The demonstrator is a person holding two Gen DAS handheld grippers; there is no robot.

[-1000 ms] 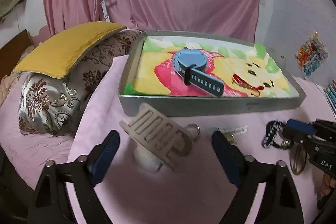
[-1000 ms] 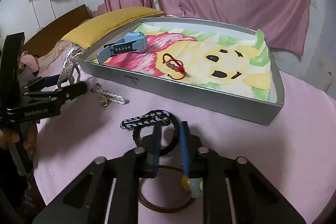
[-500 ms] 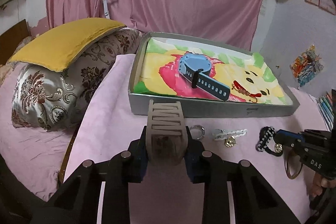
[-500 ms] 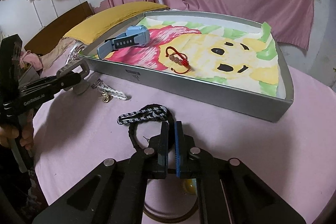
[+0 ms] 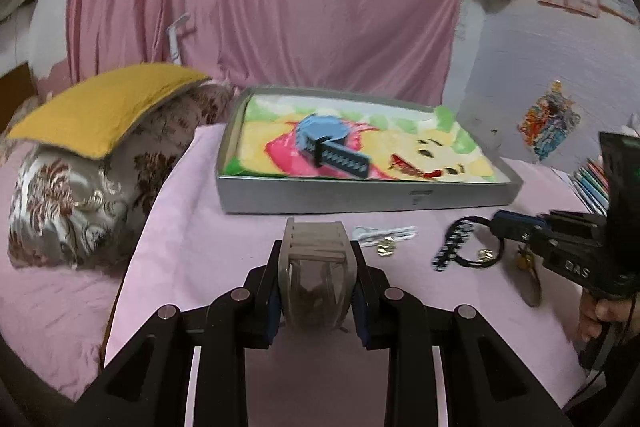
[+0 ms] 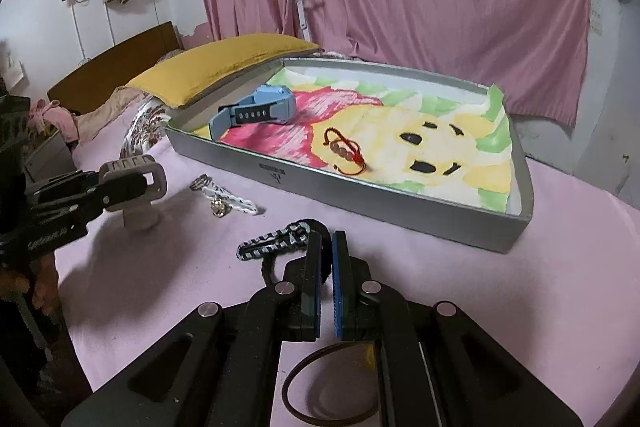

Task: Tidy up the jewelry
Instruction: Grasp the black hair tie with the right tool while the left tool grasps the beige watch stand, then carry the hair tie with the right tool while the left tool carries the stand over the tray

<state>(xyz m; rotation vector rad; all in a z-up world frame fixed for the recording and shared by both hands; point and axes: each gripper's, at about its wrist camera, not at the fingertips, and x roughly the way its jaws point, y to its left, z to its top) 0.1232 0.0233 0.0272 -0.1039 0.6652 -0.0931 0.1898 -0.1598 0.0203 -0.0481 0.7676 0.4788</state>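
Now the left gripper (image 5: 316, 287) is clamped on a grey watch (image 5: 314, 267); its jaws have just been closing, and the pads press on both sides of the watch body. In the right wrist view this watch (image 6: 134, 183) is lifted above the pink cloth (image 6: 520, 287), over the left part of it, and its lower strap hangs down toward the cloth.

Further left, off the cloth's edge, a patterned pillow (image 5: 84, 187) lies with a yellow cushion (image 5: 104, 107) on top.

Along the far edge of the cloth stands a grey tray (image 6: 400, 207) lined with a cartoon picture. A blue watch (image 6: 256, 111) lies in the left part of the tray, and a red bracelet (image 6: 346, 151) with beads lies near the middle, apart from the watch.

In front of the tray, on the cloth, a white bracelet (image 6: 228, 199) lies with a small gold charm (image 6: 219, 207) touching it.

To the right of it lies a black-and-white cord (image 6: 276, 241) with a black cord loop (image 5: 476, 259). The right gripper (image 6: 326, 251) is shut on the black part of this cord, its jaws almost together. A thin brown ring (image 6: 332, 383) lies on the cloth under this gripper, near the front edge.

At the right edge of the left wrist view, a hand (image 5: 604, 315) holds the right gripper's handle.
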